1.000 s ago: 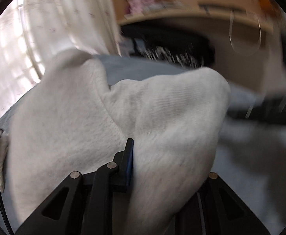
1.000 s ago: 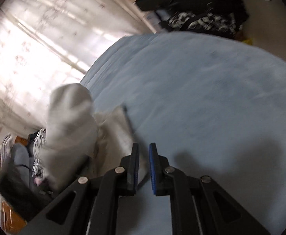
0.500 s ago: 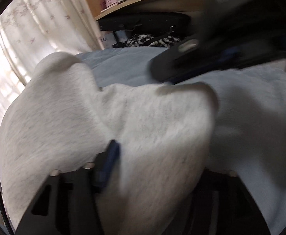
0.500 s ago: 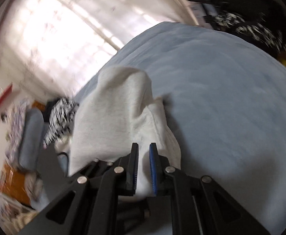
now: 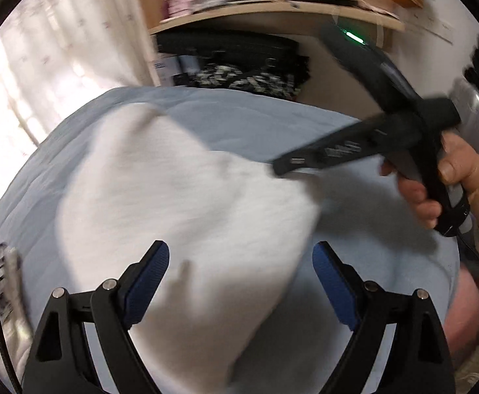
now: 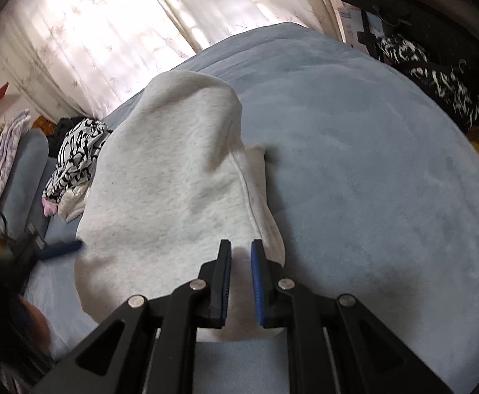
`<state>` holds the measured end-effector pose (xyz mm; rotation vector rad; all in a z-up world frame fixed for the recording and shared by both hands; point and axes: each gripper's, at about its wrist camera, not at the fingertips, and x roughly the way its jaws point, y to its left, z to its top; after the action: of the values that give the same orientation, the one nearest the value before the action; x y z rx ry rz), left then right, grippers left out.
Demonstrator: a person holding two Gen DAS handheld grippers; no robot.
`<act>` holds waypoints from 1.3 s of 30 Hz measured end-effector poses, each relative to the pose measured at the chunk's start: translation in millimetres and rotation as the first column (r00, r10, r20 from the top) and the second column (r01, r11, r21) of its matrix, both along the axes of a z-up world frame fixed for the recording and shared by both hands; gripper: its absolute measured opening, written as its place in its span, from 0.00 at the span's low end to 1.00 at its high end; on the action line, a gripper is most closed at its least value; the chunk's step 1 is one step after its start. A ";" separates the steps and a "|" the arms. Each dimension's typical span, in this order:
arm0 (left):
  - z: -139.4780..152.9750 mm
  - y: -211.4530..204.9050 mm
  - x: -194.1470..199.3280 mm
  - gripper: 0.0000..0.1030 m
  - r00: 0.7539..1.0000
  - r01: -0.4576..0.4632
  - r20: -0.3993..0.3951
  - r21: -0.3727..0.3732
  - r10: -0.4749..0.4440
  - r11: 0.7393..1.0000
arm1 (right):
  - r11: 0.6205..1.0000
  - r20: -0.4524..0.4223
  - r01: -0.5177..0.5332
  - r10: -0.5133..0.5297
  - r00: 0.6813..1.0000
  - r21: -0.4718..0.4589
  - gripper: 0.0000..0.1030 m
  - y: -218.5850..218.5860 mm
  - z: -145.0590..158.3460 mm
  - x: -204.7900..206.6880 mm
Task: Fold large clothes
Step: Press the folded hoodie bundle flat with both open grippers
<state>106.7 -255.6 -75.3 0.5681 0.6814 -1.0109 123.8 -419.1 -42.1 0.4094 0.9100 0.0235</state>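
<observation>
Letting go is the step in hand. The left gripper [image 5: 241, 271] has just been opening, and now its blue pads [image 5: 147, 274] stand wide apart. The grey sweatshirt [image 5: 187, 216] lies between them and below them, but the pads do not press on it. The sweatshirt rests in a soft, bunched heap on the blue blanket [image 6: 370, 151] that covers the bed. One part of it is laid over another, so a fold looks to be made, though it is still lumpy.

The right gripper [image 6: 241, 264] hangs over the near edge of the sweatshirt. Its pads are close together with a thin gap, and no cloth shows pinched in that gap. In the left view, a hand [image 5: 449, 177] holds it by its handle, with its tip near the far edge of the sweatshirt.

The next move likely calls for picking a loose edge or a sleeve, pinching it firmly, and pulling it flat across the heap. The thick cloth may spring back up, so a press may help.
</observation>
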 end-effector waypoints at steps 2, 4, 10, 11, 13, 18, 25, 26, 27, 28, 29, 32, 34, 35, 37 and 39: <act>10.9 17.2 24.5 0.85 0.996 -0.086 0.008 0.004 0.086 0.996 | 1.000 0.011 -0.016 0.016 1.000 -0.022 0.17 2.2 10.5 1.1; 18.8 21.3 46.9 0.78 0.989 -0.144 0.033 0.014 0.144 0.989 | 0.999 0.032 -0.024 0.025 0.999 -0.045 0.21 5.4 24.9 5.3; 11.7 5.7 123.7 0.45 0.962 -0.268 -0.040 0.016 0.268 0.963 | 1.000 0.099 -0.006 0.007 0.995 -0.009 0.32 13.5 60.7 41.8; 11.7 10.0 139.1 0.44 0.952 -0.299 -0.074 0.004 0.298 0.954 | 1.000 0.112 -0.003 0.002 0.994 0.006 0.34 15.7 64.5 50.2; 5.4 13.9 159.1 0.43 0.939 -0.332 -0.100 -0.006 0.329 0.943 | 0.999 0.129 0.008 -0.014 0.992 0.043 0.34 20.7 69.7 71.1; -7.3 20.2 193.5 0.44 0.924 -0.364 -0.144 -0.040 0.355 0.930 | 0.996 0.148 0.013 -0.026 0.989 0.085 0.34 32.5 68.3 122.9; -21.1 0.8 217.3 0.51 0.939 -0.327 -0.114 -0.006 0.324 0.945 | 0.999 -0.061 0.035 -0.033 0.998 0.040 0.34 31.3 5.3 187.7; -21.4 1.5 220.8 0.51 0.937 -0.328 -0.130 -0.003 0.325 0.945 | 0.998 -0.092 0.043 -0.039 0.995 0.041 0.35 26.9 -6.4 190.7; -23.8 -0.5 225.6 0.51 0.933 -0.330 -0.150 0.002 0.326 0.944 | 0.998 -0.127 0.043 -0.036 0.991 0.054 0.35 21.7 -20.9 194.7; -28.0 -3.6 230.9 0.51 0.931 -0.328 -0.166 0.012 0.325 0.945 | 0.997 -0.148 0.041 -0.031 0.988 0.063 0.38 17.9 -32.4 196.3; -31.7 -7.3 234.2 0.51 0.932 -0.321 -0.170 0.024 0.320 0.947 | 0.997 -0.166 0.042 -0.031 0.986 0.059 0.41 15.7 -41.5 197.8; -42.7 -22.1 235.5 0.52 0.941 -0.306 -0.129 0.066 0.312 0.950 | 1.000 -0.174 0.028 -0.029 0.984 -0.004 0.45 17.2 -64.8 199.9; -48.2 -29.2 235.3 0.53 0.947 -0.300 -0.097 0.083 0.308 0.950 | 0.998 -0.146 0.029 -0.037 0.989 -0.055 0.48 19.6 -73.3 199.4; -51.6 -33.2 234.3 0.53 0.951 -0.295 -0.074 0.091 0.302 0.951 | 0.996 -0.125 0.030 -0.041 0.991 -0.082 0.49 21.2 -76.8 198.2; -55.4 -34.3 230.9 0.54 0.952 -0.298 -0.045 0.088 0.303 0.950 | 0.994 -0.089 0.039 -0.048 0.995 -0.107 0.49 23.5 -81.5 194.3; -58.1 -33.1 227.1 0.54 0.955 -0.296 -0.017 0.071 0.298 0.953 | 0.994 -0.061 0.048 -0.054 0.997 -0.102 0.49 24.3 -82.2 191.9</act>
<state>333.7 -288.7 -133.5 0.4936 0.8016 -0.7173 315.6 -394.8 -124.2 0.3409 0.9585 -0.0822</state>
